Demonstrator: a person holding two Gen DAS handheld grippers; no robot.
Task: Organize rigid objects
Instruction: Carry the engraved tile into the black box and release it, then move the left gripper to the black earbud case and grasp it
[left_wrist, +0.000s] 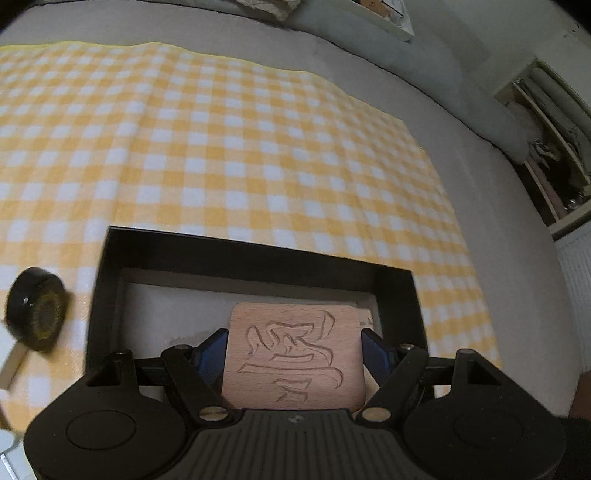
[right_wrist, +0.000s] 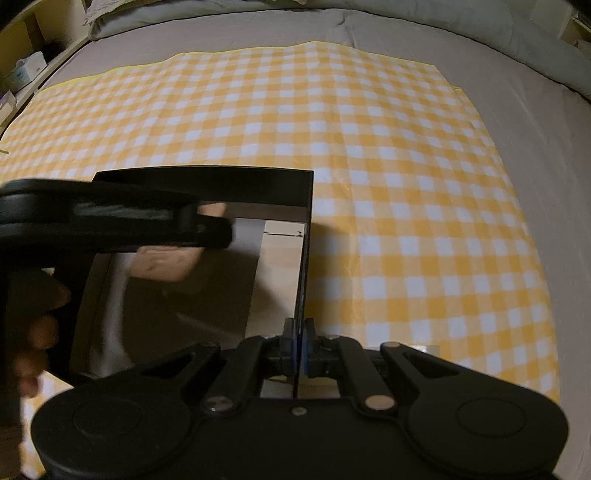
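Observation:
A flat wooden block (left_wrist: 294, 354) with a carved character sits between the blue pads of my left gripper (left_wrist: 293, 347), which is shut on it. The block hangs over the inside of a black open box (left_wrist: 258, 254) that lies on the yellow checked cloth. In the right wrist view my right gripper (right_wrist: 299, 347) is shut on the box's right wall (right_wrist: 306, 258). There the left gripper (right_wrist: 122, 221) reaches in from the left, blurred, with the wooden block (right_wrist: 166, 262) under it above the pale box floor. A hand (right_wrist: 33, 332) holds its handle.
A black round object (left_wrist: 35, 304) with a yellow-ringed face lies left of the box on the checked cloth (left_wrist: 221, 147). A white item (left_wrist: 9, 354) shows at the left edge. Grey bedding surrounds the cloth, with shelves (left_wrist: 554, 155) at the right.

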